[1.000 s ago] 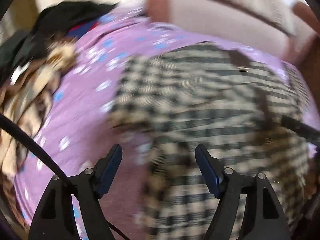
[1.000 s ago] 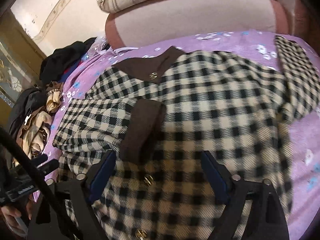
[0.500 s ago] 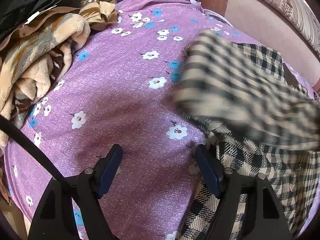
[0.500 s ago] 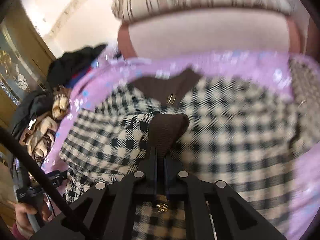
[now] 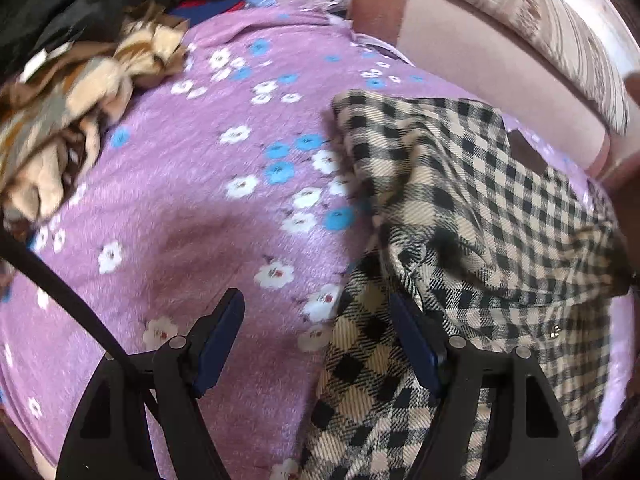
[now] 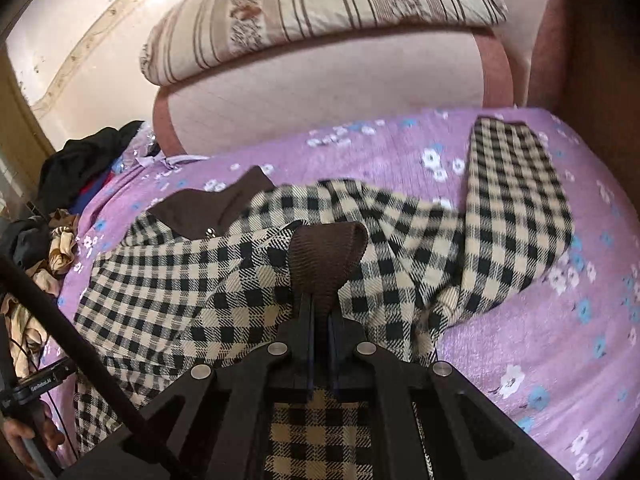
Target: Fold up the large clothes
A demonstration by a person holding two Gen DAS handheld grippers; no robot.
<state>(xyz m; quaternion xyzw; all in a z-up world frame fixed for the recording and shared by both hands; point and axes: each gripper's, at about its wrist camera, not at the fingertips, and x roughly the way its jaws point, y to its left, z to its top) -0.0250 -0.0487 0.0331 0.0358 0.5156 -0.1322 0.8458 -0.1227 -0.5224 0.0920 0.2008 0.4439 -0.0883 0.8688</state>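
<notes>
A black-and-cream checked coat (image 6: 168, 300) with a brown collar (image 6: 208, 208) lies on the purple flowered bedspread (image 6: 520, 340). My right gripper (image 6: 320, 304) is shut on the brown cuff (image 6: 324, 252) of one sleeve and holds it over the coat's body. The other sleeve (image 6: 516, 200) lies stretched toward the far right. My left gripper (image 5: 320, 344) is open and empty, low over the bedspread (image 5: 180, 220) at the coat's left edge (image 5: 460, 208); its right finger (image 5: 416, 348) is over the checked cloth.
A heap of tan, brown and black clothes (image 5: 68, 92) lies at the bed's far left, also in the right wrist view (image 6: 60, 240). A padded pink headboard (image 6: 320, 88) with a striped pillow (image 6: 320, 12) on top bounds the far side.
My right gripper shut on the brown sleeve cuff and lifted it across the coat. My left gripper swung left off the coat onto bare bedspread, staying open.
</notes>
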